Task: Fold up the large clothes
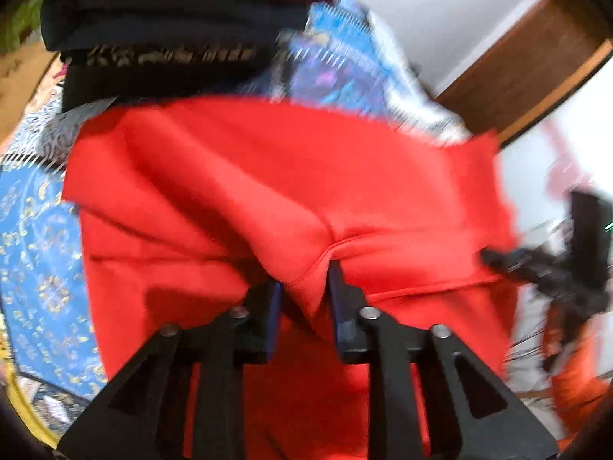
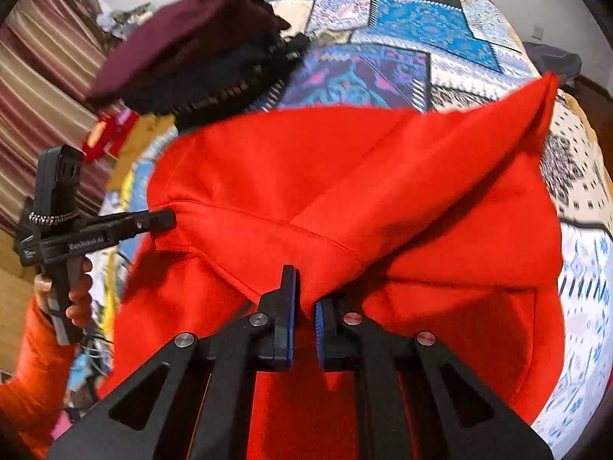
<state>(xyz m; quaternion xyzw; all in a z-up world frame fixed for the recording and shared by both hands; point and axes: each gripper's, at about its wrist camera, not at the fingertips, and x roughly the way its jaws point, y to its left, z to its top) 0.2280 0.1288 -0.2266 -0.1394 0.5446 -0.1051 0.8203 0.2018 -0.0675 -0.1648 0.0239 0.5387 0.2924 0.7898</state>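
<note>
Red fabric fills the left wrist view: the red garment [image 1: 268,176] is lifted above the patterned bedspread [image 1: 34,237], and the left gripper [image 1: 305,287] is clamped on a bunched fold of it. To fold cleanly, both grips should travel level and together, I judge. Beyond lie stacked dark clothes [image 1: 172,27] and a wooden door frame [image 1: 528,65].

From the right wrist, the right gripper [image 2: 305,299] likewise pinches the cloth; striped curtains [image 2: 42,57] hang behind.

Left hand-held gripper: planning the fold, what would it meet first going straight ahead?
The red garment it already pinches fills the line ahead of the left hand-held gripper; beyond, probably the stack of dark folded clothes, though depth is unclear.
</note>
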